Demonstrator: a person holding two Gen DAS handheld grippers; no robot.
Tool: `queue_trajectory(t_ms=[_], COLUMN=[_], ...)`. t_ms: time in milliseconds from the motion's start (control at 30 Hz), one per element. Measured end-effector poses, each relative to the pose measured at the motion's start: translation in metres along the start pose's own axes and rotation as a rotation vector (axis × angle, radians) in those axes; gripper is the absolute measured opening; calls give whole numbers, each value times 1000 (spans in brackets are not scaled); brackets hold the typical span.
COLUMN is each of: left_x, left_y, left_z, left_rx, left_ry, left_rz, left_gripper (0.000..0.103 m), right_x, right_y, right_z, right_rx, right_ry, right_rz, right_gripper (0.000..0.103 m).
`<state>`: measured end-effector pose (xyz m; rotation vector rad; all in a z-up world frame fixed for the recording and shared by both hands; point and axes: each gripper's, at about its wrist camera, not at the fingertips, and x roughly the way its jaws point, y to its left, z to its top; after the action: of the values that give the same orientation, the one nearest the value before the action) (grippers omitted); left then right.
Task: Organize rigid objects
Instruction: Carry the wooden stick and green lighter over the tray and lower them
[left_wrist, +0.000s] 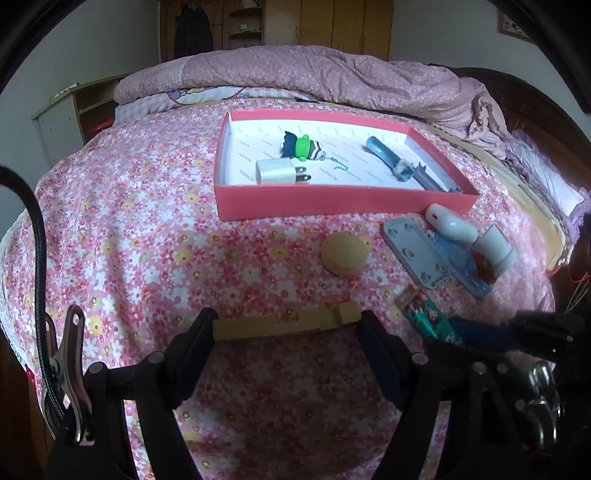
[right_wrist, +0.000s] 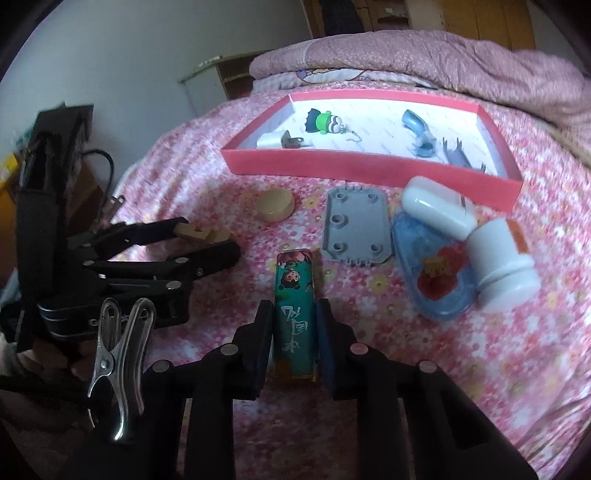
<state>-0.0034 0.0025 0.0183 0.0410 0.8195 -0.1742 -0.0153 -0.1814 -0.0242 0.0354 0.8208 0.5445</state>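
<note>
The left gripper (left_wrist: 286, 325) has its two black fingers pressed on the ends of a wooden block (left_wrist: 286, 324), which lies sideways on the flowery bedspread (left_wrist: 147, 221). The right gripper (right_wrist: 293, 332) has its fingers close on both sides of a green picture tin (right_wrist: 295, 314); they look like they pinch it, but the view is a bit blurry there. The tin lies flat and points away from the gripper. Ahead sits a red box (left_wrist: 332, 205) with a white plug (left_wrist: 279, 171) and a green toy (left_wrist: 301, 147) inside. A round wooden lid (left_wrist: 344, 253) and a gray plate (right_wrist: 355, 226) lie near the box.
</note>
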Motion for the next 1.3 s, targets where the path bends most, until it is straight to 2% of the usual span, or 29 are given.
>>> queue_trajectory(t_ms=[200, 467, 733, 900, 1100, 1300], left_x=[-5, -10, -9, -2, 18, 43], left_y=[6, 5, -7, -10, -6, -1], left_z=[13, 42, 85, 107, 129, 145], left_rx=[-21, -1, 43, 54, 39, 16], left_ry=[-19, -70, -136, -178, -185, -159], left_rz=[-8, 0, -8, 2, 15, 33], left_gripper=[81, 81, 81, 81, 81, 81], right_x=[-8, -27, -44, -44, -36, -21], right_y=[-4, -13, -45, -71, -101, -114], right_z=[3, 19, 56, 82, 111, 126], right_rx=[28, 34, 63, 82, 109, 117], right_ry=[-15, -65, -126, -138, -134, -132], right_rz=[36, 49, -27, -110, -159, -163], right_gripper=[24, 24, 24, 24, 24, 24])
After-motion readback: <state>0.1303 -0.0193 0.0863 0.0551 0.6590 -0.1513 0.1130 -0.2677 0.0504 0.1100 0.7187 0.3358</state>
